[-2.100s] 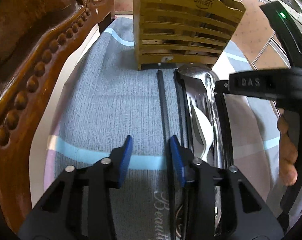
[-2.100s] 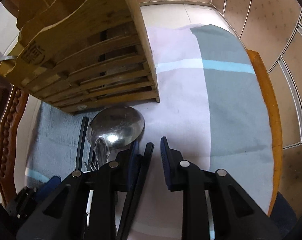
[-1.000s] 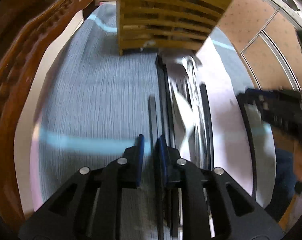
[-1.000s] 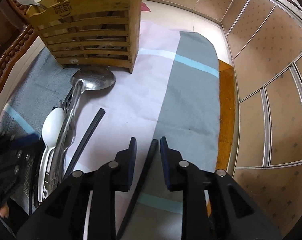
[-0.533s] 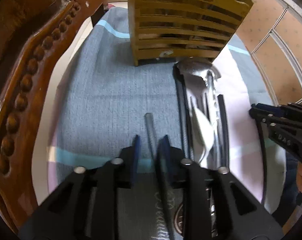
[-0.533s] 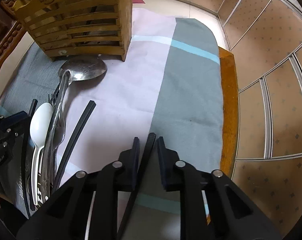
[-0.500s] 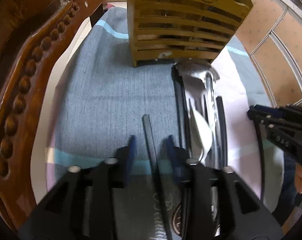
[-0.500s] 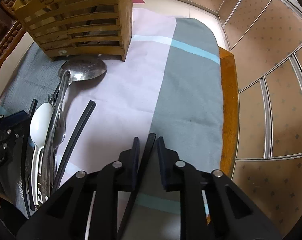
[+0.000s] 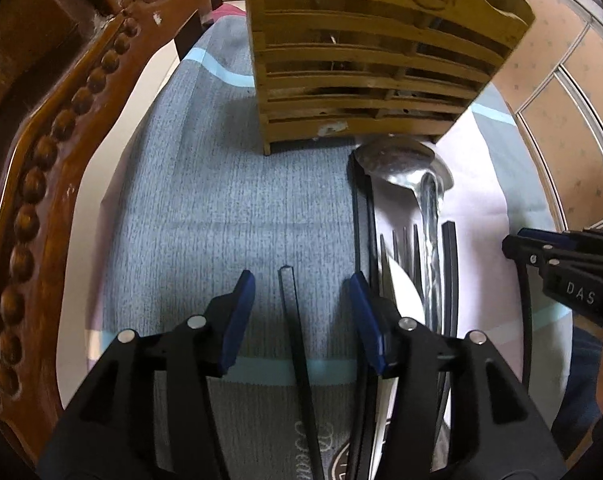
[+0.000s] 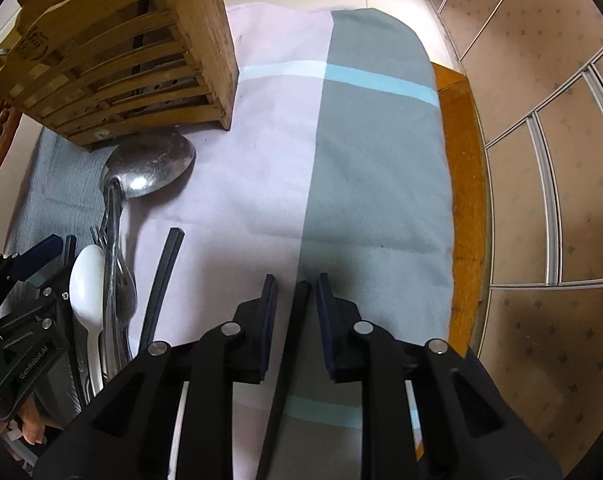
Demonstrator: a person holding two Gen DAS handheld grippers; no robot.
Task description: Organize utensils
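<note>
While my left tool gapes around a chopstick, my right tool clamps another chopstick, rack at ten o'clock.

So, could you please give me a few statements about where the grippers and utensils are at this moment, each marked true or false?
1. The left gripper is open, with a black chopstick lying between its fingers. True.
2. The right gripper holds the white spoon. False: a black chopstick sits between its fingers.
3. The metal ladle stands inside the wooden holder. False: it lies on the cloth in front of the wooden holder.
4. The white spoon lies beside the fork. True.
</note>
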